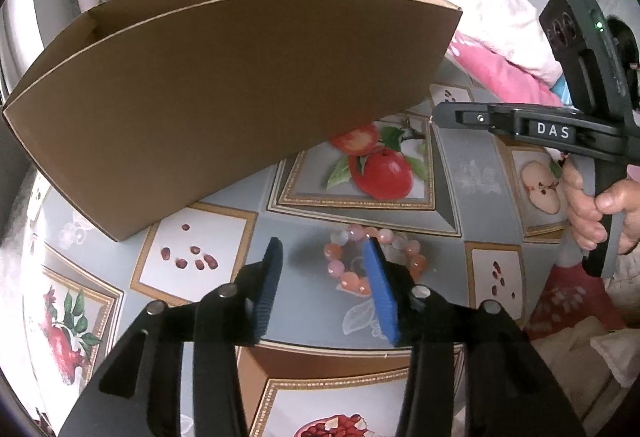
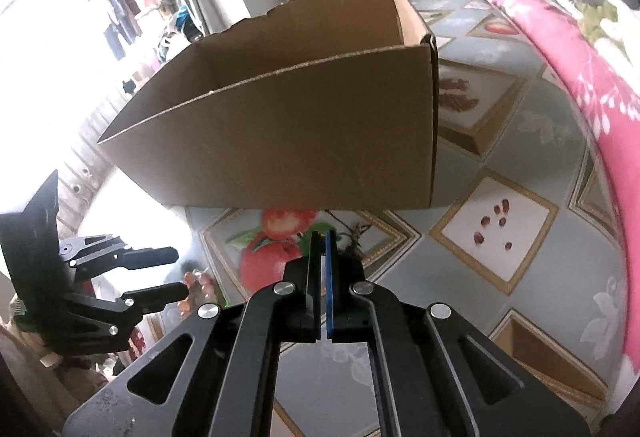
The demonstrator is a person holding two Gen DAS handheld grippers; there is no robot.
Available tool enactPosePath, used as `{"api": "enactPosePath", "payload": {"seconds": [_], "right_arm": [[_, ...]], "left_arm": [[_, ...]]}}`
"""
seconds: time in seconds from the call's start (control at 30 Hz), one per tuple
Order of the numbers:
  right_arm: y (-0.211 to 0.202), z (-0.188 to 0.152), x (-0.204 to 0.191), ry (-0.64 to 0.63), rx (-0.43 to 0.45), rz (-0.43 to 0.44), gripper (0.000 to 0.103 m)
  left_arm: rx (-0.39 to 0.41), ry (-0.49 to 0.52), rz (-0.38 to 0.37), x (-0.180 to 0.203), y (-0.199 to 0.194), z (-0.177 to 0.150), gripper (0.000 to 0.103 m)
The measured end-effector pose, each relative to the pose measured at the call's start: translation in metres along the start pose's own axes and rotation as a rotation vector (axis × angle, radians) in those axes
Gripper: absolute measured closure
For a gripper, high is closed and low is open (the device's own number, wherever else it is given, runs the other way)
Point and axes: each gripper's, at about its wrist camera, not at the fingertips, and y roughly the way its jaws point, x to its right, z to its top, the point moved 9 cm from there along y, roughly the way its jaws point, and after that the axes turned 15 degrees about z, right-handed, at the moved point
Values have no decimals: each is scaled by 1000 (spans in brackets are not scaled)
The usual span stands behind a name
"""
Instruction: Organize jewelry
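Orange and pink beads make up the bracelet [image 1: 370,261], lying on the tablecloth [image 1: 472,193] near the cardboard box [image 1: 224,97]; expect it light, limp and slippery. Your left gripper [image 1: 326,279] stands part-open and holds nothing; its right finger [image 1: 380,289] covers one side of the loop, so pinch across a single strand. Your right gripper [image 2: 323,257] is closed, empty.

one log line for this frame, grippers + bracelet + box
left gripper: open, over bead bracelet, not gripping | right gripper: shut, empty | cardboard box: open top, on tablecloth
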Motion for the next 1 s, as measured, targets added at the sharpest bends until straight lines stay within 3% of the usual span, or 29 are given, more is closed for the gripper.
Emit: {"api": "enactPosePath", "payload": {"seconds": [0.37, 0.5, 0.67, 1.0], "right_arm": [[1, -1, -11, -19, 0, 8, 103], [1, -1, -11, -24, 0, 3, 103], [1, -2, -15, -26, 3, 6, 103], [-7, 0, -18, -31, 25, -5, 103]], "left_arm": [[-27, 86, 116, 10, 6, 0, 62], [-24, 124, 111, 21, 6, 3, 80], [-19, 131, 114, 23, 8, 4, 94], [-5, 41, 76, 13, 3, 9, 94]]}}
